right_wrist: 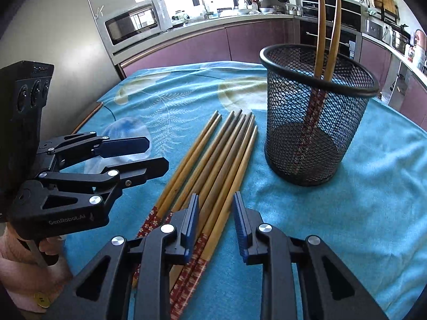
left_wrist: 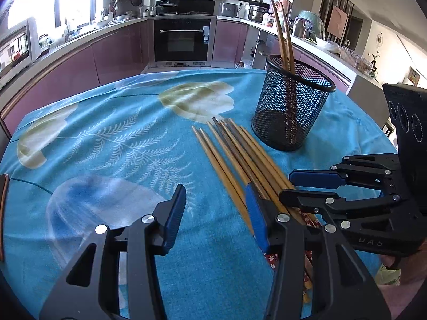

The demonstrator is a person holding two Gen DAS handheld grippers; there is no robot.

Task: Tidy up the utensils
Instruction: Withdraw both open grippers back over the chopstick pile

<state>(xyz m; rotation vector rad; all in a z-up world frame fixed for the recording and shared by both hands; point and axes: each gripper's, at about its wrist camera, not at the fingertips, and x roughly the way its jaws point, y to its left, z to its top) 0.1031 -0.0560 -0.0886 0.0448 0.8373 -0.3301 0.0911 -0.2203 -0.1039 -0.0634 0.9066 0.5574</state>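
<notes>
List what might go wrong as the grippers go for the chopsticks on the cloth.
1. The loose chopsticks lie packed side by side, so the right gripper, open over them, may pinch several at once or roll some aside.
2. The left gripper and the right one are close together over the same bundle and could collide.
3. The mesh holder looks light, with two chopsticks leaning in it; a careless insertion might tip it.

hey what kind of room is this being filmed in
Most likely a home kitchen: a built-in oven sits among purple cabinets, a microwave stands on the counter, and pots crowd the worktop.
</notes>
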